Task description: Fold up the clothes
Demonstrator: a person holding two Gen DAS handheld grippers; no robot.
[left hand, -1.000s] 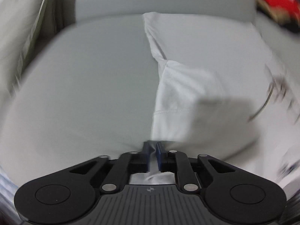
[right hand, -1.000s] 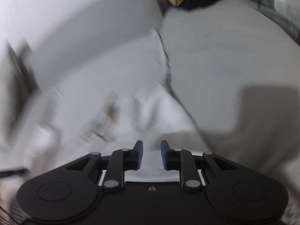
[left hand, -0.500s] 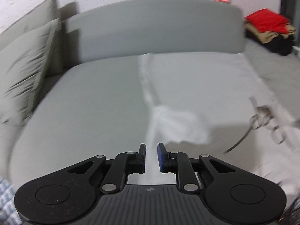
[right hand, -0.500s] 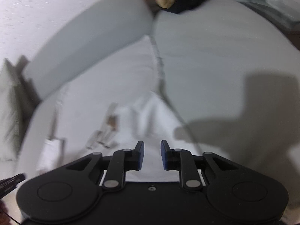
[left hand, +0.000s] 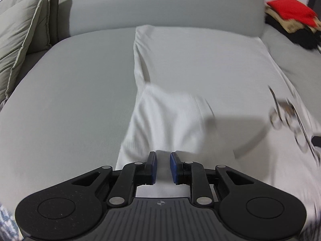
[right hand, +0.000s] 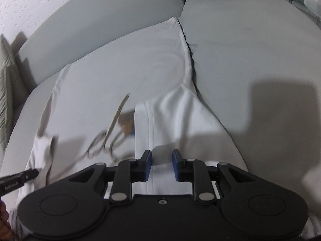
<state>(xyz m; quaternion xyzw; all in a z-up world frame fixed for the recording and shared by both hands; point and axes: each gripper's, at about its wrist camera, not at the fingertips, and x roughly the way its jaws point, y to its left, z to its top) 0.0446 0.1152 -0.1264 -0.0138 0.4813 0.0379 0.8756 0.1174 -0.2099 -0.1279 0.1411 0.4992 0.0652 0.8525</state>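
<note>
1. Since the white short-sleeved cotton T-shirt [left hand: 192, 64] lies spread flat on the pale grey fabric sofa seat [left hand: 70, 92] ahead of both my grippers, with each sleeve already turned in over the body, I judge the sleeve folds done and the lengthwise fold next.
2. My left gripper [left hand: 163, 167] hangs over the near left folded sleeve, its blue pads a little apart with cloth showing between them but nothing pinched. Those jaws opened slightly a moment back and now sit steady.
3. My right gripper [right hand: 161, 165] hovers over the near right folded sleeve [right hand: 160, 120]. Its jaws have just been opening, and white cloth lies beneath the gap, not gripped.
4. Just left of my right fingers sits a blurred printed graphic [right hand: 112, 132] on the shirt's chest.
5. Far beyond my left fingers, to the right, a pile of red, tan and black clothes [left hand: 293, 20] rests by the grey backrest [left hand: 160, 6].
6. The risk: if I close on only the top layer, the sleeve could unfold as I lift. Uneven grips between the two sides would skew the fold.
</note>
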